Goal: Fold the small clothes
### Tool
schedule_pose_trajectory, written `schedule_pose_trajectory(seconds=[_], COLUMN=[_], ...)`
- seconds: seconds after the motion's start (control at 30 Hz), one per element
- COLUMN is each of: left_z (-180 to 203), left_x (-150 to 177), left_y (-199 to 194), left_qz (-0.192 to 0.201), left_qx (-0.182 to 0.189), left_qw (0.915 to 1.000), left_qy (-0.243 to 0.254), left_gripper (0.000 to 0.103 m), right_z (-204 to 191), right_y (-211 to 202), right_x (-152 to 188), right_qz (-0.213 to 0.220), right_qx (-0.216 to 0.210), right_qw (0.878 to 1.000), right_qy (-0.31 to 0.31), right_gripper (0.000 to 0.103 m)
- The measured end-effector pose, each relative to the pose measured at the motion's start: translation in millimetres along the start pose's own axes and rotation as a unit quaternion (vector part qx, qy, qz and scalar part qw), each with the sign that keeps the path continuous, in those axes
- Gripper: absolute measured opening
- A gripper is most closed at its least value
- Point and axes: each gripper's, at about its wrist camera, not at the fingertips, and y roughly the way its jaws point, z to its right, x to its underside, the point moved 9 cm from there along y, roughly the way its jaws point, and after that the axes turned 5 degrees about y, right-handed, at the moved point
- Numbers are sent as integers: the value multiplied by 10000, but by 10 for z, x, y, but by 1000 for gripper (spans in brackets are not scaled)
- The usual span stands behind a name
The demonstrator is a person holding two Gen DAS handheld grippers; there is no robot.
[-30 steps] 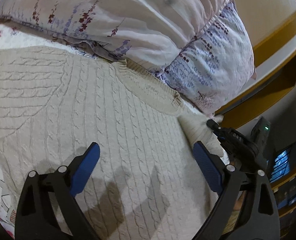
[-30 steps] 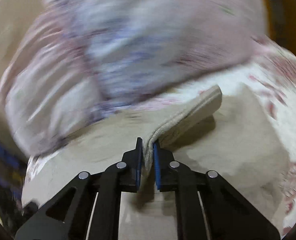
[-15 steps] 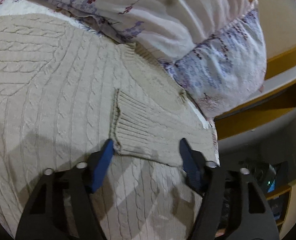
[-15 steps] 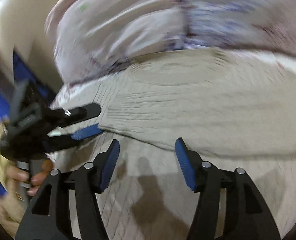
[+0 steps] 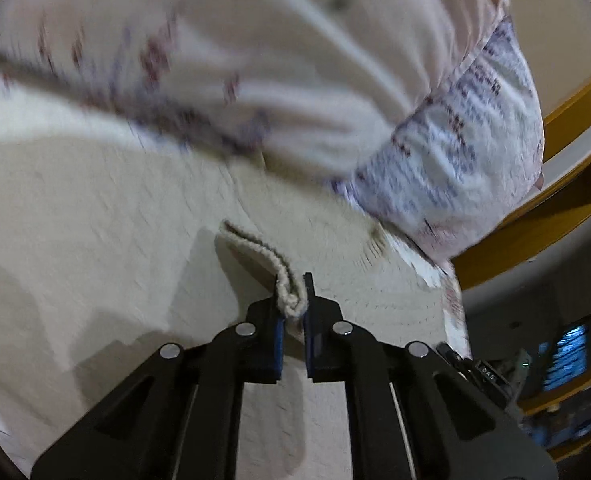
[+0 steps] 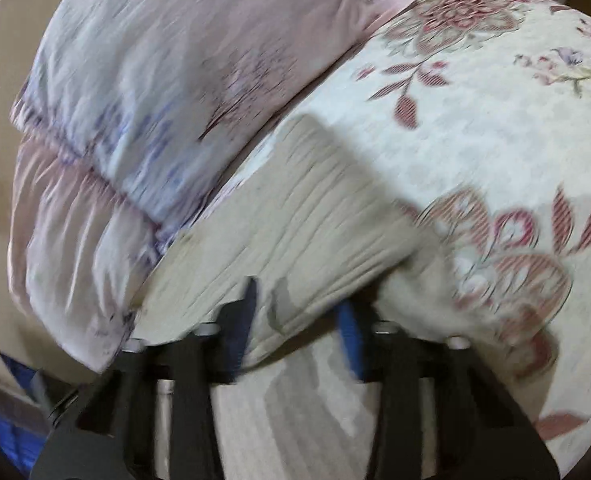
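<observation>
A cream cable-knit sweater (image 5: 95, 220) lies flat on the bed. In the left wrist view its folded-in sleeve ends in a ribbed cuff (image 5: 255, 246), and my left gripper (image 5: 293, 300) is closing, its pads pinching the cuff's near edge. The right wrist view is blurred. It shows a folded part of the sweater (image 6: 295, 220) at the garment's edge, lying on the floral quilt (image 6: 475, 120). My right gripper (image 6: 299, 320) is closing with that thick fold between its jaws, and the knit fills the gap.
A large pink and lilac floral pillow (image 5: 447, 152) lies along the sweater's far edge, also the pillow (image 6: 135, 100) at upper left in the right view. A yellow wooden bed frame (image 5: 535, 216) and a lit screen (image 5: 567, 356) stand off the bed's side.
The left jaws went from wide open to pinched on the cuff. The right gripper dropped the cuff it carried, opened, swung across the sweater and is closing on a fold.
</observation>
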Motion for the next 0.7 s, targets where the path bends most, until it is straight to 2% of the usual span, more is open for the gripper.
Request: schedule_pose_trajectory(seconds=[0.1, 0.17, 0.27, 0.33, 0.37, 0.4, 0.43, 0.5, 0.57, 0.7], left_z=[-160, -281, -383, -368, -360, -347, -331, -335, -347, -550], left_x=[17, 109, 257, 259, 263, 269, 267, 259, 248, 251], left_y=[-35, 32, 118, 82, 52, 19, -18, -153, -316, -751], left_qz=[-2, -186, -398, -346, -350, -340, -332, -262, -134, 170], left_qx=[-282, -581, -728, -808, -847, -845, -831, -745, -686, -631], left_qw=[9996, 9980, 9965, 9959, 9954, 9954, 9955, 9963, 9970, 9977], left_qy=[101, 170, 137, 225, 269, 289, 310, 333, 317, 157], left_gripper=[7, 7, 9, 12, 13, 18, 22, 42, 53, 56], right_z=[-69, -98, -128, -157, -170, -196, -228, -361, -525, -981], right_y=[46, 83, 61, 22, 0, -40, -88, -189, -222, 25], right_x=[137, 232, 241, 256, 269, 291, 314, 381, 461, 722], right_qz=[-35, -65, 6, 19, 12, 9, 10, 45, 18, -398], right_qx=[25, 209, 452, 638, 692, 708, 691, 606, 526, 382], right_qw=[9997, 9987, 9961, 9938, 9929, 9921, 9913, 9881, 9829, 9641], right_qy=[-236, -453, -759, -914, -969, -1036, -1123, -1413, -1766, -2599], right_gripper=[11, 11, 11, 18, 27, 34, 35, 35, 36, 37])
